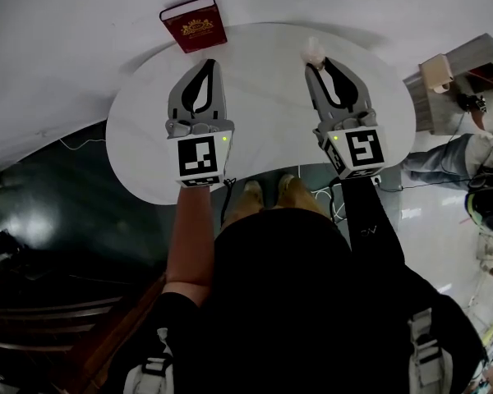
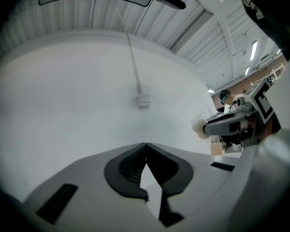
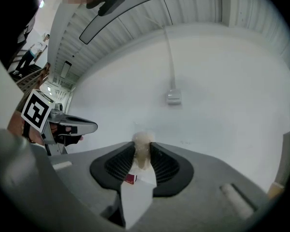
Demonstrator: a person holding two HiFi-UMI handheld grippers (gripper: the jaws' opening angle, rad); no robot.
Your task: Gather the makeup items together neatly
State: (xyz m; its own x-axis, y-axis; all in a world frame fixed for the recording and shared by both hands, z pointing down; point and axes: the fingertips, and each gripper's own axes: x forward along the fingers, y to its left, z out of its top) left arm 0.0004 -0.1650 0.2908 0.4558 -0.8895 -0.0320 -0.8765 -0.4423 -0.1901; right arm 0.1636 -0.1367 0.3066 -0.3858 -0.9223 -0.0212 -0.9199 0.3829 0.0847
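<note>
My right gripper (image 1: 316, 58) is shut on a pale beige makeup sponge (image 1: 315, 49) and holds it level above the far right part of the round white table (image 1: 263, 113). In the right gripper view the sponge (image 3: 143, 146) is pinched between the dark ribbed pads, its rounded top poking out past them. My left gripper (image 1: 205, 64) hovers over the table's left part with its jaws shut and nothing between them (image 2: 145, 146). A dark red box with gold print (image 1: 194, 24) lies at the table's far left edge, just beyond the left gripper.
A white wall stands behind the table, with a cable running down to a small socket box (image 2: 144, 99). A shelf with cardboard (image 1: 444, 72) and a seated person (image 1: 476, 150) are off to the right. The person's shoes (image 1: 271, 194) stand at the table's near edge.
</note>
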